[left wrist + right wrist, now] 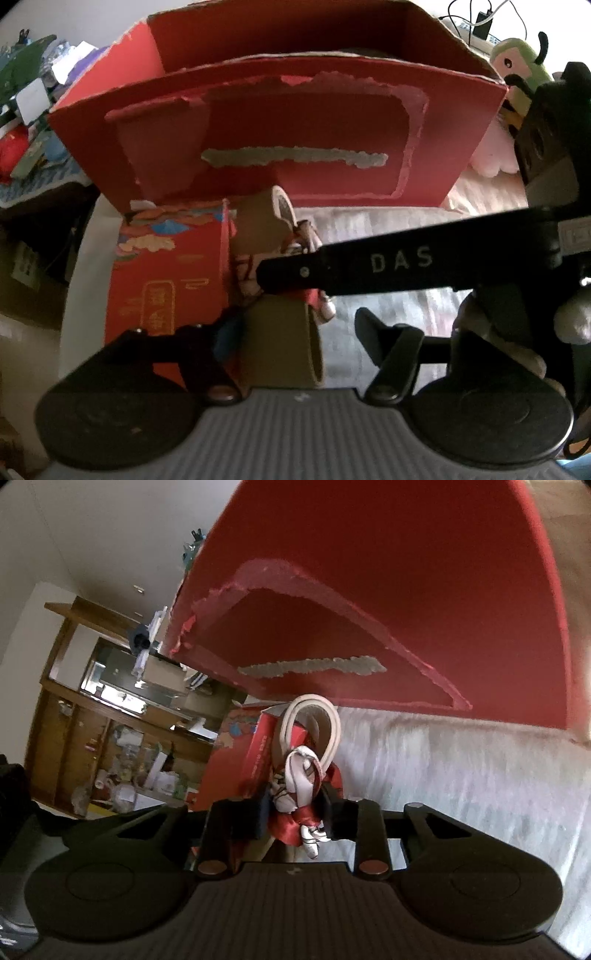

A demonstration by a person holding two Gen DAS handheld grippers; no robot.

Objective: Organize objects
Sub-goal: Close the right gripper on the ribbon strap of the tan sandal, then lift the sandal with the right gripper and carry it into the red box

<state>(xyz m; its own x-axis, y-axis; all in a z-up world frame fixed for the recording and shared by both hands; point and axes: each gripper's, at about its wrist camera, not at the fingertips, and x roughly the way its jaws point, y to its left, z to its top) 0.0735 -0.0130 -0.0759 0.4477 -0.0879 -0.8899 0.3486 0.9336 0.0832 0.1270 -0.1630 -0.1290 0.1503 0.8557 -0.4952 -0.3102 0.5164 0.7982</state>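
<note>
A big open red cardboard box (280, 122) with torn paper on its front stands on the pale cloth; it also fills the top of the right wrist view (388, 590). A smaller printed red box (166, 273) lies in front of it, left. Two brown tape rolls (280, 343) sit beside that box. My right gripper (301, 821) is shut on a small red-and-white doll (303, 805), close to the tape roll (314, 720). In the left wrist view the right gripper's black finger (369, 266) reaches across to the doll (314, 295). My left gripper (299, 332) is open around the near tape roll.
A green plush toy (517, 66) sits behind the big box at right. Cluttered items (29, 122) lie at far left. Wooden shelves (110, 709) with clutter stand at left in the right wrist view. Striped pale cloth (461, 775) covers the surface.
</note>
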